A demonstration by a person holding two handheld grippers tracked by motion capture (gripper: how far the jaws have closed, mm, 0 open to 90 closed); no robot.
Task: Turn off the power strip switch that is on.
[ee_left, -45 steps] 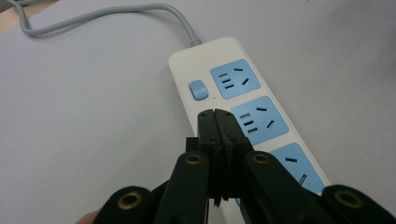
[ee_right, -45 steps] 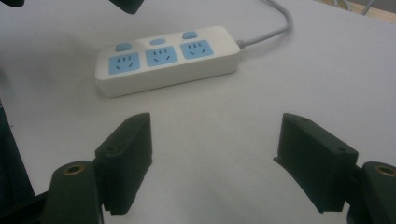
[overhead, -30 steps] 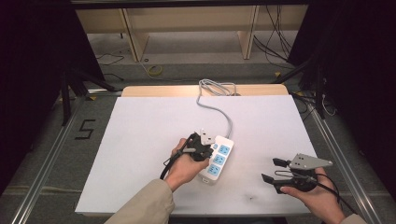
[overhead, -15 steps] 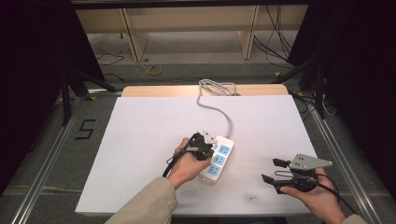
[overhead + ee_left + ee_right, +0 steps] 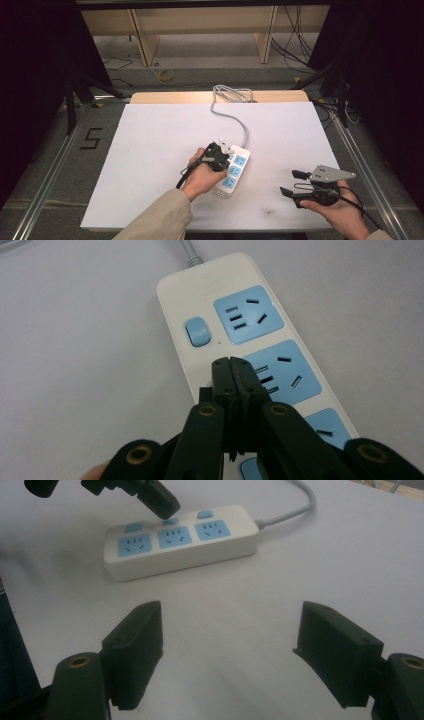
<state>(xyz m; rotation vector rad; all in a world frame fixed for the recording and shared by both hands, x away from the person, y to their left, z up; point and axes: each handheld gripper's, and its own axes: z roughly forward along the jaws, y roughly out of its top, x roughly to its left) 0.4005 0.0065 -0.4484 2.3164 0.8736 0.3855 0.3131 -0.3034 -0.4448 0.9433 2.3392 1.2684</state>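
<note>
Your left gripper [image 5: 235, 371], jaws pressed together, hovers at the power strip's [image 5: 234, 170] middle switch; your right gripper [image 5: 227, 640] rests apart, jaws wide.

From my high view I read one clear mark: a dark figure "5" [image 5: 91, 139] on the grey floor beside the worktop [image 5: 150, 150], well off to the left of my left gripper [image 5: 223, 150] and farther from me than it. In my left gripper view, just beyond the closed gripper tips, the power strip [image 5: 175, 295] carries a faint embossed mark [image 5: 212, 282] at its cable end, above the first blue socket, but it is too pale and small for me to read. I can read no other lettering anywhere.
</note>
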